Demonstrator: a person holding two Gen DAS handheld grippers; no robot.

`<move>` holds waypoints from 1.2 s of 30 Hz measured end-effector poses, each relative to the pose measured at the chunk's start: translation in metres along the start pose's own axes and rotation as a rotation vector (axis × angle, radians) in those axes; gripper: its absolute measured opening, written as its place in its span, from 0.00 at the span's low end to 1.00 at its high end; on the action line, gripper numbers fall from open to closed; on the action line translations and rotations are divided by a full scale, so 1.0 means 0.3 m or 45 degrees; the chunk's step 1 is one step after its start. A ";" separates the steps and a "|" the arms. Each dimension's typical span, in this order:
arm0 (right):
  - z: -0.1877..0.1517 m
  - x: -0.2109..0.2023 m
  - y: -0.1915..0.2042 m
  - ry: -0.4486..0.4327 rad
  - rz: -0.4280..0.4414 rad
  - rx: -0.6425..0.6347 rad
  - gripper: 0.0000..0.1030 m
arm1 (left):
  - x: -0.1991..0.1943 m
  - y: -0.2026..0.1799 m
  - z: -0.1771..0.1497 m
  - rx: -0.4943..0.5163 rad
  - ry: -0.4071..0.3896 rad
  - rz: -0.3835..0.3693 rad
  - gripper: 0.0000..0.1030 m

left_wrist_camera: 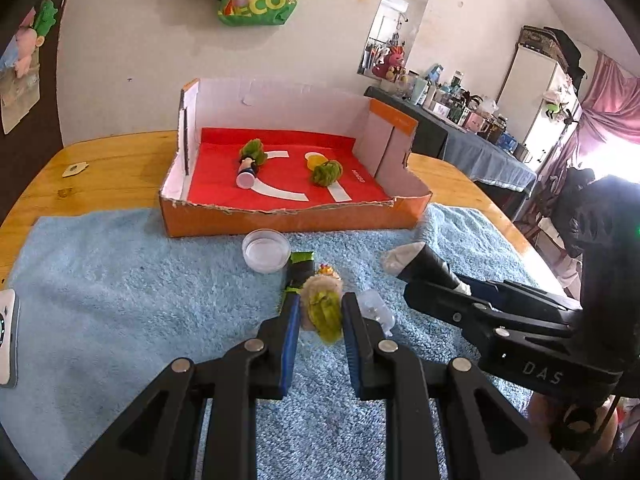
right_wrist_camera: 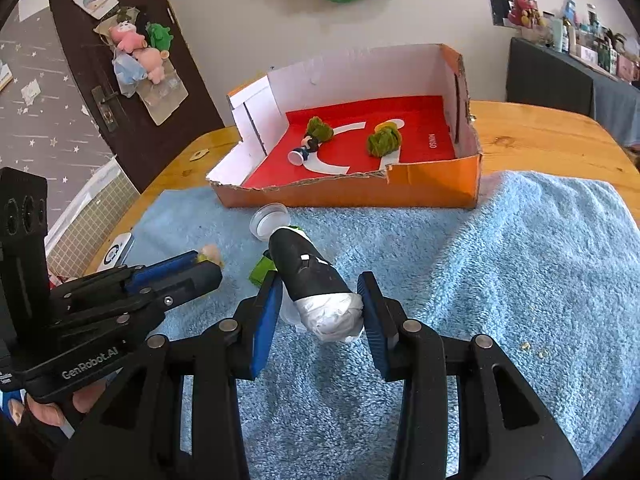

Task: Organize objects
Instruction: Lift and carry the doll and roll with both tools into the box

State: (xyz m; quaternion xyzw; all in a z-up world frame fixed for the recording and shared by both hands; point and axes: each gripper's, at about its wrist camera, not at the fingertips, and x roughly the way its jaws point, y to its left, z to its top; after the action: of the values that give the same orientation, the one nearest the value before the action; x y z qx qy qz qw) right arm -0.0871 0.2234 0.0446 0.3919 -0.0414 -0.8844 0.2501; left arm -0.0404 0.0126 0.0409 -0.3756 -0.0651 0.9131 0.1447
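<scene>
My left gripper [left_wrist_camera: 320,314] is shut on a small troll doll with yellow-green hair [left_wrist_camera: 323,307], just above the blue towel [left_wrist_camera: 120,300]. My right gripper [right_wrist_camera: 320,300] is shut on a black cone wrapped in white paper [right_wrist_camera: 310,276]; it shows in the left wrist view [left_wrist_camera: 424,266] too. The orange cardboard box [left_wrist_camera: 288,220] with a red floor stands at the towel's far edge. In it lie a green-haired doll [left_wrist_camera: 251,160] and a green fuzzy doll [left_wrist_camera: 327,173] beside a yellow piece. A clear plastic cup [left_wrist_camera: 266,249] and a green-black stick [left_wrist_camera: 298,270] lie on the towel.
The towel covers a round wooden table [left_wrist_camera: 100,160]. A white device [left_wrist_camera: 8,336] lies at the towel's left edge. A small tag [left_wrist_camera: 74,169] sits on the bare wood. A clear plastic piece [left_wrist_camera: 376,308] lies right of my left gripper.
</scene>
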 end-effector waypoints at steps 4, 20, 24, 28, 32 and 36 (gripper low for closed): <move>0.005 0.001 -0.002 -0.001 0.014 0.007 0.37 | -0.013 -0.003 0.009 0.010 -0.017 0.002 0.21; 0.029 -0.030 -0.030 -0.053 0.005 0.034 0.37 | 0.007 -0.009 0.085 0.021 -0.045 0.009 0.21; 0.045 -0.023 -0.023 -0.052 0.003 0.018 0.37 | 0.011 -0.010 0.118 0.019 -0.060 -0.002 0.21; 0.065 -0.018 -0.022 -0.055 -0.001 0.008 0.37 | 0.014 -0.011 0.152 0.029 -0.079 0.001 0.21; 0.094 -0.023 -0.024 -0.070 -0.006 0.001 0.37 | 0.013 -0.017 0.183 0.042 -0.093 0.000 0.21; 0.123 -0.023 -0.022 -0.075 -0.006 -0.010 0.37 | 0.013 -0.018 0.218 0.046 -0.105 -0.006 0.21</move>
State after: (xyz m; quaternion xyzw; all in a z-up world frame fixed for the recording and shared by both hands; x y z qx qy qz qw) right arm -0.1123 0.2278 0.0729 0.3649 -0.0445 -0.8963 0.2482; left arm -0.0879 0.0183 0.0858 -0.3347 -0.0553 0.9286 0.1507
